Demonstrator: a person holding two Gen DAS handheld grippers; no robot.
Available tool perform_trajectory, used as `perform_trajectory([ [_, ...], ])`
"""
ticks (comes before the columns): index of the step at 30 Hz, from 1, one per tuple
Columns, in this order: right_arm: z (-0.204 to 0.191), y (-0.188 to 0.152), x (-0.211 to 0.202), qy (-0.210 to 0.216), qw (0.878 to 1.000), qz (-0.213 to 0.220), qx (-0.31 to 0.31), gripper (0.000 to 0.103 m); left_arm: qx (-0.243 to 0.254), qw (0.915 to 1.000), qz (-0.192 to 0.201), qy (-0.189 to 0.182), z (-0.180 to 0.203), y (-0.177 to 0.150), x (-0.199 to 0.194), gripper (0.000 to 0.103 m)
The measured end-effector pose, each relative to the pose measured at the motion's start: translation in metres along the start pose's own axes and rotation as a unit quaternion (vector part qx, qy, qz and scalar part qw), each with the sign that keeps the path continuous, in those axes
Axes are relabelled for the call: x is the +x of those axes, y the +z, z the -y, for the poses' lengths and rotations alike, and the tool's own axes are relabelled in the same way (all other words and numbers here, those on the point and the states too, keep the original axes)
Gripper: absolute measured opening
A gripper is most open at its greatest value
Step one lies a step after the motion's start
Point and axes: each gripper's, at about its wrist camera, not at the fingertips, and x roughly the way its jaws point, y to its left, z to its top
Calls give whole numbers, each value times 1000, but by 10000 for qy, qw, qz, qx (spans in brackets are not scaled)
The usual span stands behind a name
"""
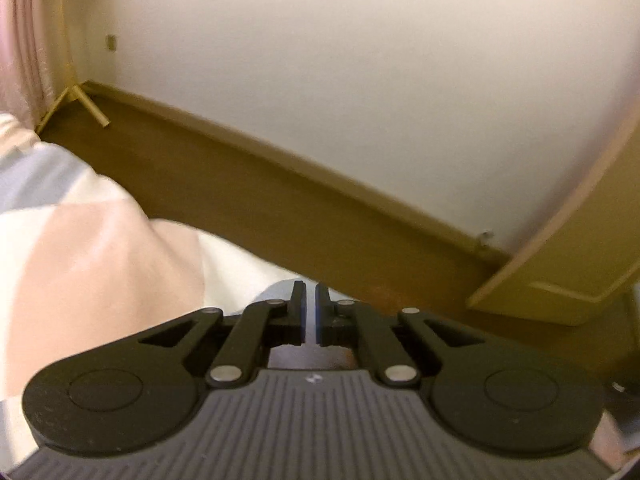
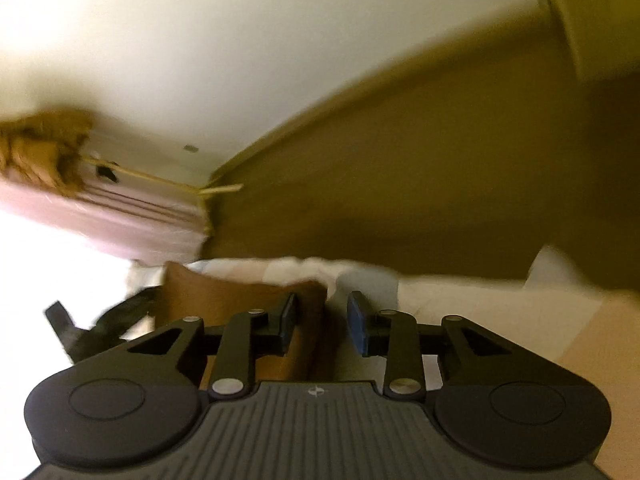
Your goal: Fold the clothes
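Clothes in pink, white and pale blue panels lie bunched just ahead of the left claw, whose jaws stand together with only a sliver of pale blue showing at their tips, so whether fabric is pinched I cannot tell. The right claw stands apart over a brown piece, gripping nothing, so one thin hold might slip and let the fold collapse. Beyond lie open brown floor, a wall and a wooden panel.

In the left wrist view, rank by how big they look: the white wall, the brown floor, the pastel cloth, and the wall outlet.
1. white wall
2. brown floor and pastel cloth: look alike; the cloth is nearer the camera, so unranked
3. wall outlet
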Motion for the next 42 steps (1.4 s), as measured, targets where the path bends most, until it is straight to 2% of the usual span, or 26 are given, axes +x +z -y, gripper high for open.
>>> perform_trajectory([
  [2,-23,-7,-15,-302,9955,365,-822,33,338,9990,60,-295,14,-7,-25,1],
  [4,-44,-18,-15,-254,9861,462,-1577,33,705,9961,9,-537,29,-17,-27,3],
  [6,-66,-29,-16,-204,9709,557,-2322,31,1041,9917,-75,-757,43,-27,-22,8],
  [8,-78,-39,-3,-217,9546,536,-2922,27,1204,9901,-196,-692,49,-35,-2,8],
  [10,-78,-45,17,-490,9402,442,-3343,22,1178,9915,-214,-516,45,-39,22,3],
  [11,-71,-45,27,-700,9363,361,-3422,13,1103,9927,-208,-452,41,-39,32,3],
  [12,-63,-43,34,-820,9381,310,-3349,6,974,9941,-217,-418,37,-39,40,3],
  [16,-37,-21,41,-901,9590,121,-2685,6,1056,9941,-172,-151,41,-34,54,3],
  [19,-28,-7,36,-1176,9691,-2,-2170,15,988,9950,-135,16,40,-23,43,3],
  [21,-24,-4,19,-1117,9754,151,-1897,17,858,9963,-26,85,34,-13,26,2],
  [23,-30,-6,-5,-991,9746,434,-1960,17,778,9969,123,-67,28,-4,6,3],
  [25,-41,-12,-20,-845,9717,593,-2125,17,725,9967,63,-354,26,0,1,4],
  [26,-47,-16,-26,-750,9701,640,-2219,18,782,9962,17,-386,29,0,3,5],
  [29,-63,-30,-23,-563,9638,536,-2552,19,957,9945,-383,-156,35,-8,27,8],
  [31,-62,-33,-15,-791,9618,301,-2603,23,909,9941,-582,93,36,-13,40,8],
  [33,-60,-34,-9,-973,9605,111,-2606,20,736,9960,-477,176,37,-12,30,8],
  [35,-57,-31,-22,-921,9628,182,-2532,22,721,9962,-372,317,38,-13,7,8],
  [37,-57,-33,-41,-864,9600,276,-2650,26,777,9954,-295,480,40,-17,-21,8],
  [42,-71,-70,-86,-352,9510,123,-3070,26,1047,9905,-651,614,53,-48,-71,9],
])
